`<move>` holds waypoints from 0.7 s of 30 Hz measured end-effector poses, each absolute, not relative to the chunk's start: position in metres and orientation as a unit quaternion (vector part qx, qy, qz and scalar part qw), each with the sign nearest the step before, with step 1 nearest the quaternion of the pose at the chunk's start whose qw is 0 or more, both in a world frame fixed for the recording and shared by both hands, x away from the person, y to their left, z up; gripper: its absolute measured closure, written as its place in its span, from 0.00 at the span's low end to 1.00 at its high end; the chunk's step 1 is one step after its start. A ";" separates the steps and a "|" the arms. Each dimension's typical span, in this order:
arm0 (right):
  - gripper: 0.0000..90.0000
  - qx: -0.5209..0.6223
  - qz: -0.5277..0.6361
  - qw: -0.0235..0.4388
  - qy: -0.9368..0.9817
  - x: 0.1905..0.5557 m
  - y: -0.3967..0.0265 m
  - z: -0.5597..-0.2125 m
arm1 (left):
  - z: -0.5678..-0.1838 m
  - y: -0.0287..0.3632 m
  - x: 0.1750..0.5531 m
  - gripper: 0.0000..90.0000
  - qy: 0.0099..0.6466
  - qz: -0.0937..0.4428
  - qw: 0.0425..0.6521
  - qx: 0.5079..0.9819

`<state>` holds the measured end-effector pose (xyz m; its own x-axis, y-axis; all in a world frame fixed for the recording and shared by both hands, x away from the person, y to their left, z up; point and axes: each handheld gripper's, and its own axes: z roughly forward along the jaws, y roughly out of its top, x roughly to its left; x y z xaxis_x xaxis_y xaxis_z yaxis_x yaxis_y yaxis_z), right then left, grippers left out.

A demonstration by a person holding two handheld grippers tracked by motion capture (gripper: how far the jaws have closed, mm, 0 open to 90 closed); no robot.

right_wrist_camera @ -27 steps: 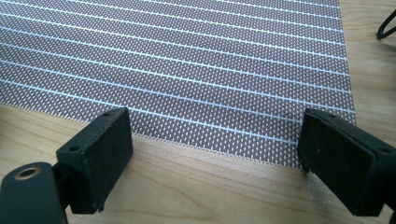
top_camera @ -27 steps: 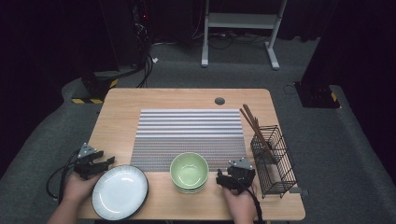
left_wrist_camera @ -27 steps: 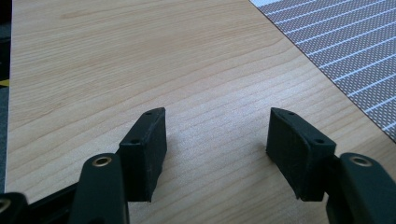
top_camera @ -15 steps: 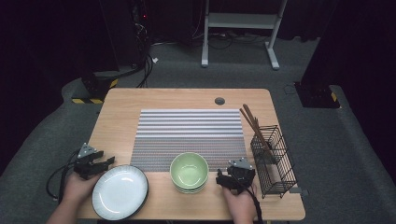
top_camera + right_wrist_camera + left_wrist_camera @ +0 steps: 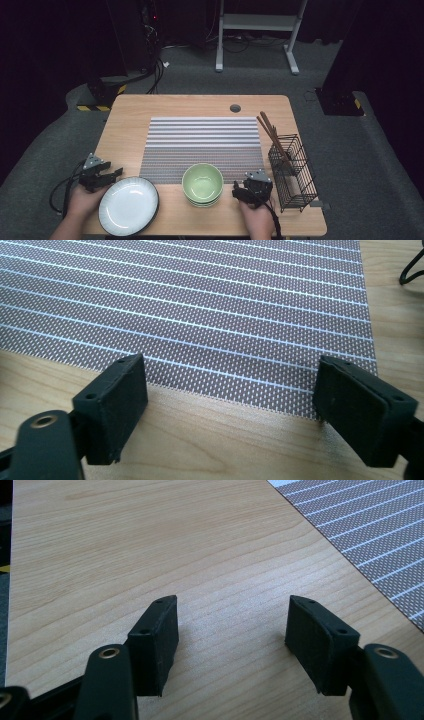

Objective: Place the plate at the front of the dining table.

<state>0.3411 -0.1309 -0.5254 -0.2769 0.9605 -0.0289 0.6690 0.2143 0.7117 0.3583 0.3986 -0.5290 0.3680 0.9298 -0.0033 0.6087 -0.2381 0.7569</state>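
Observation:
A white plate (image 5: 128, 205) lies near the table's front left corner. Just left of it my left gripper (image 5: 116, 173) rests low over bare wood, open, with nothing between its jaws (image 5: 230, 630). A stack of green bowls (image 5: 202, 184) sits at the front middle, at the edge of the striped grey placemat (image 5: 202, 140). To the right of the bowls my right gripper (image 5: 236, 190) stands open and empty; its view looks along the wood onto the placemat's front edge (image 5: 230, 385).
A black wire basket (image 5: 292, 172) stands at the right edge, holding brown chopsticks (image 5: 272, 135) that lean out toward the back. A round cable hole (image 5: 235, 108) sits at the table's far middle. A desk frame (image 5: 257, 30) stands on the floor behind.

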 end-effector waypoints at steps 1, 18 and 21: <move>0.20 0.547 0.301 0.242 0.743 0.341 -0.131 -0.525 | -0.529 0.399 0.358 0.42 0.512 0.233 0.345 0.751; 0.36 0.516 0.343 0.238 0.748 0.329 -0.127 -0.510 | -0.529 0.397 0.357 0.40 0.511 0.231 0.346 0.752; 0.39 0.509 0.351 0.246 0.747 0.326 -0.126 -0.507 | -0.529 0.397 0.357 0.40 0.511 0.230 0.345 0.753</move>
